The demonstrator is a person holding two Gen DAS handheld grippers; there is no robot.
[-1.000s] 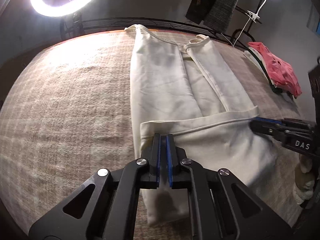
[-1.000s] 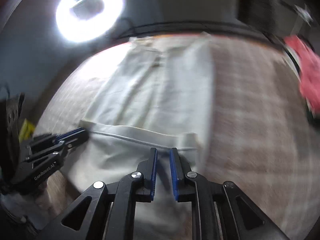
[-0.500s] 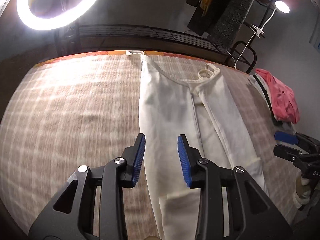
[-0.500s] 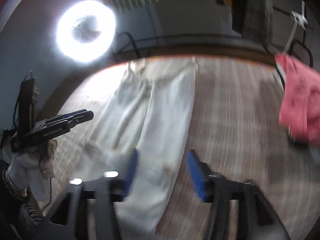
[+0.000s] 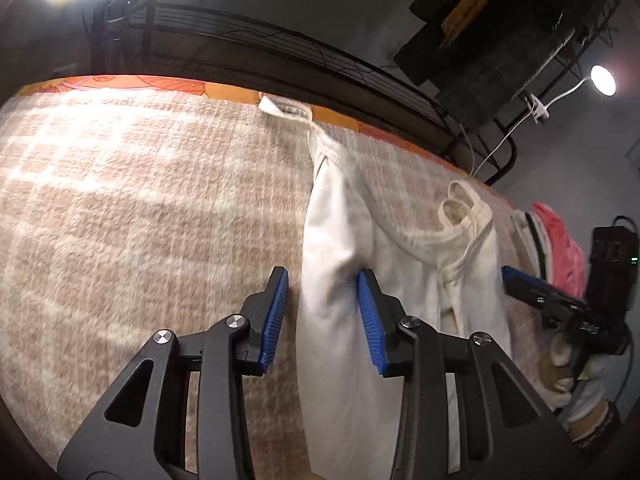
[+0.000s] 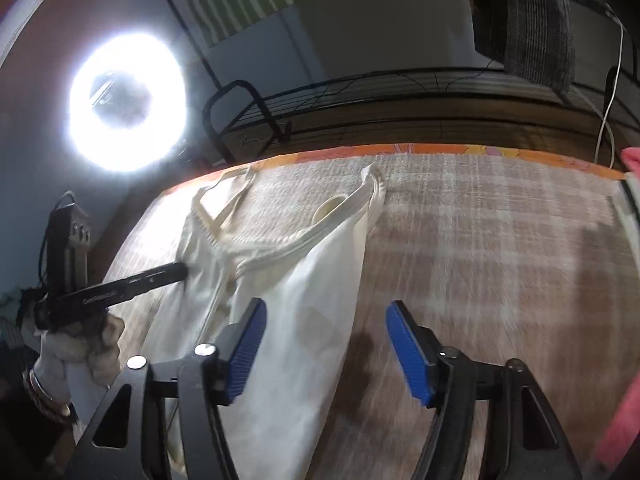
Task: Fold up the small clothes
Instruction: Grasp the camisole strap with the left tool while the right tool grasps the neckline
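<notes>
A cream sleeveless garment lies lengthwise on a beige checked blanket, folded into a long narrow strip, straps at the far end. My left gripper is open, its jaws astride the garment's left folded edge. My right gripper is open over the garment's right edge, near the strapped top. The right gripper also shows at the right of the left wrist view, and the left gripper at the left of the right wrist view.
A stack of folded clothes with a pink piece on top lies at the blanket's right edge. A black wire rack runs behind the far edge. A ring light and hanging dark clothes stand beyond.
Both grippers were shut on the garment's hem, then opened and let it go. Both have since moved forward along the garment towards its strapped end.
</notes>
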